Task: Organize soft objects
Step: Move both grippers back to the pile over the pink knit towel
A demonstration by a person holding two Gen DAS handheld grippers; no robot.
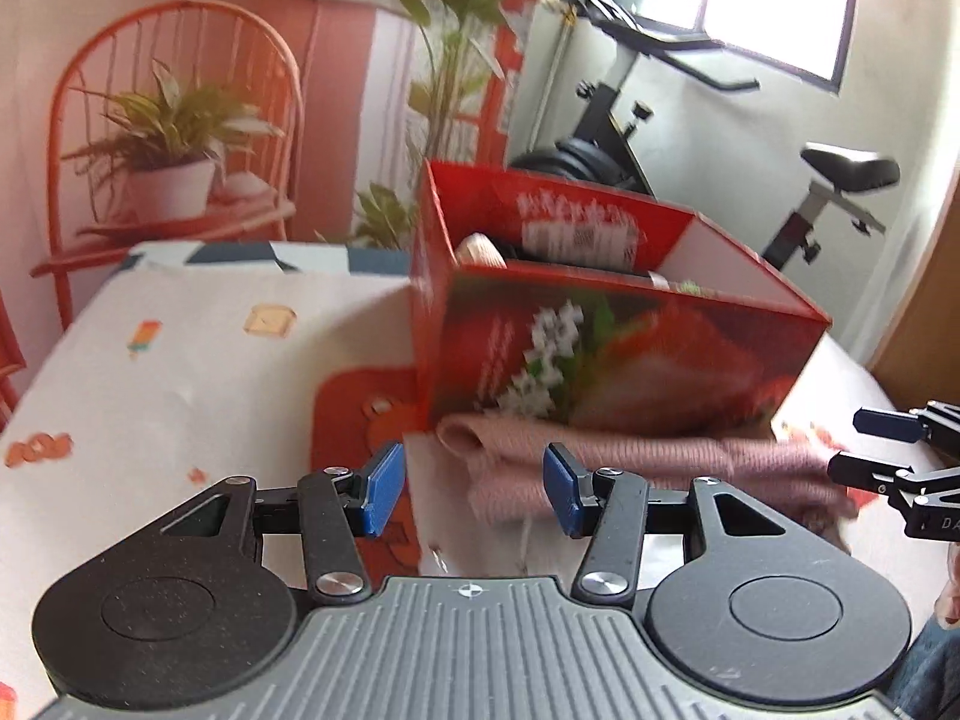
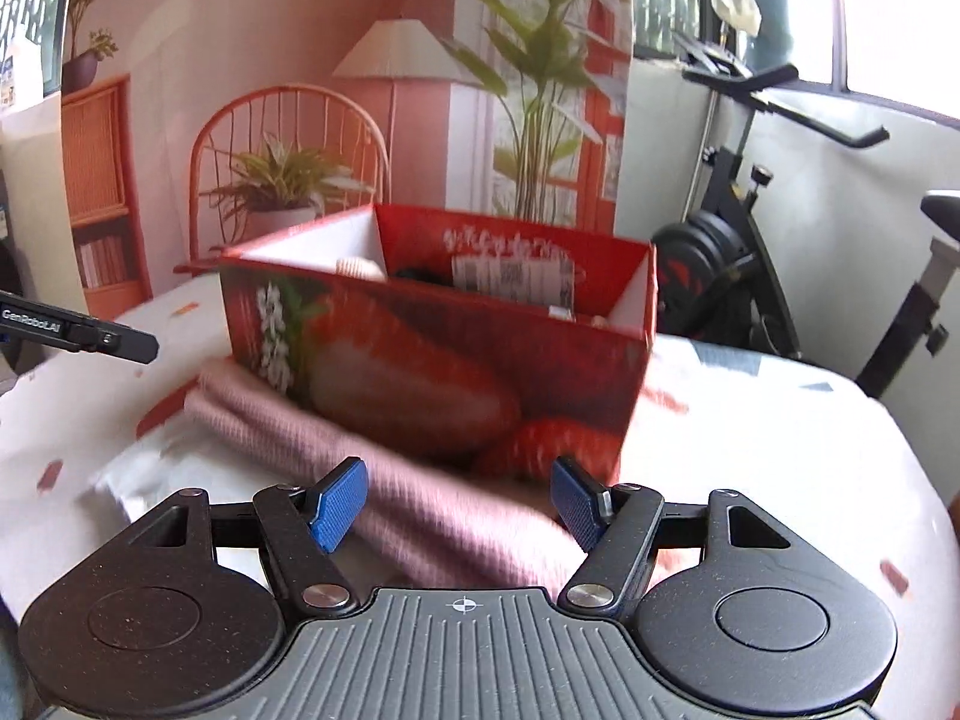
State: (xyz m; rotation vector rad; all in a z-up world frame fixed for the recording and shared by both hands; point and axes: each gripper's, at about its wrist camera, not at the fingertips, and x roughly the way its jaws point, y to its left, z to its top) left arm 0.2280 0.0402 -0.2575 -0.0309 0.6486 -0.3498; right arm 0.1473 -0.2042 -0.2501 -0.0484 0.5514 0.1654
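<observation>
A folded pink knitted cloth (image 1: 660, 462) lies on the table against the front of a red strawberry-print box (image 1: 600, 348). My left gripper (image 1: 474, 492) is open, its blue pads either side of the cloth's left end. My right gripper (image 2: 459, 501) is open over the cloth (image 2: 420, 480), just in front of the box (image 2: 438, 360). It also shows at the right edge of the left wrist view (image 1: 882, 450). The box holds a beige item (image 1: 480, 249) and something dark.
The table has a white cloth with small prints (image 1: 180, 360) and a red mat (image 1: 354, 414) under the box. A white sheet (image 2: 180, 480) lies under the pink cloth. An exercise bike (image 2: 750, 276) stands behind the table on the right.
</observation>
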